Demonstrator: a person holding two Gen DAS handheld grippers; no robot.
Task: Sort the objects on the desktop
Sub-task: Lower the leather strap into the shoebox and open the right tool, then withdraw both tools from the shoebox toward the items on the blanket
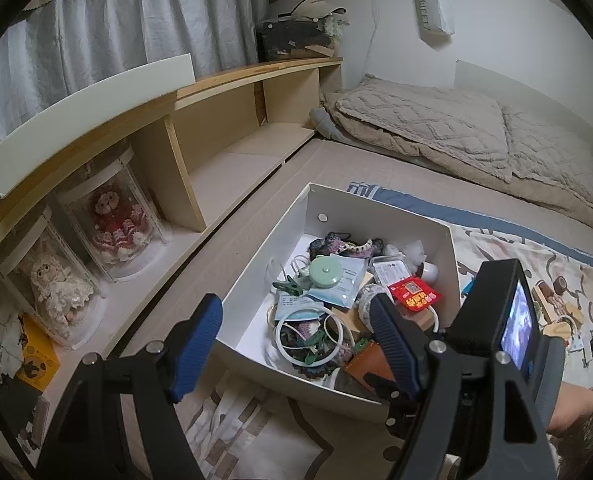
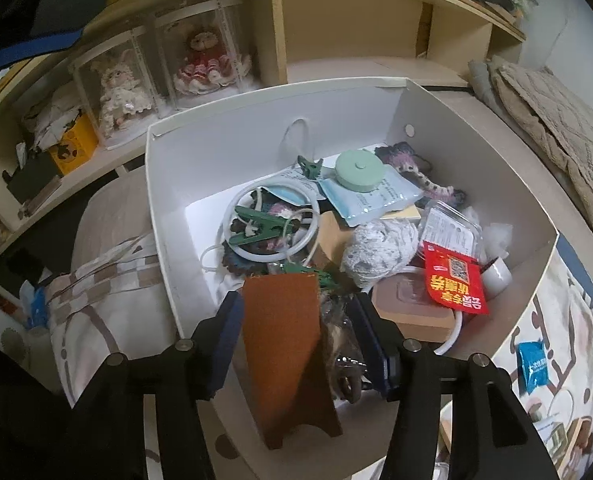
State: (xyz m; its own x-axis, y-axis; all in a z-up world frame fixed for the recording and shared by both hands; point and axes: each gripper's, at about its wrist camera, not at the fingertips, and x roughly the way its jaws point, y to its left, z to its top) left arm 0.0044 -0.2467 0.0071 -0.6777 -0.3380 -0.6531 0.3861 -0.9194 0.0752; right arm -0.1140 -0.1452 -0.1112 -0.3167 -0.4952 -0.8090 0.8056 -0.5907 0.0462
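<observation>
— So where does the rust-brown felt piece (image 2: 286, 344) sit?

— Between the right tongs (image 2: 296, 332), leaning over the near wall of the open white cardboard box (image 2: 280, 104). Whether the blue pads press it I cannot tell; the right-hand pad stands clear of its edge.

— And the left tongs (image 1: 296, 344)?

— Spread apart, holding nothing, hanging over the box's near-left corner.

— What crowds the box?

— A mint-green round case (image 2: 358, 170) on a pale blue foil pouch (image 2: 370, 196), a white plastic ring (image 2: 272, 224) around a dark green clip (image 2: 258, 230), a grey-white crocheted ball (image 2: 378, 250), a red printed packet (image 2: 454, 280) and a tan lidded box (image 2: 412, 312) just right of the felt.

— Around it?

— A patterned bed sheet (image 2: 108, 308), a small blue sachet (image 2: 532, 366) to the right, and two dolls in clear cases (image 2: 164, 76) on the wooden shelf behind.
</observation>
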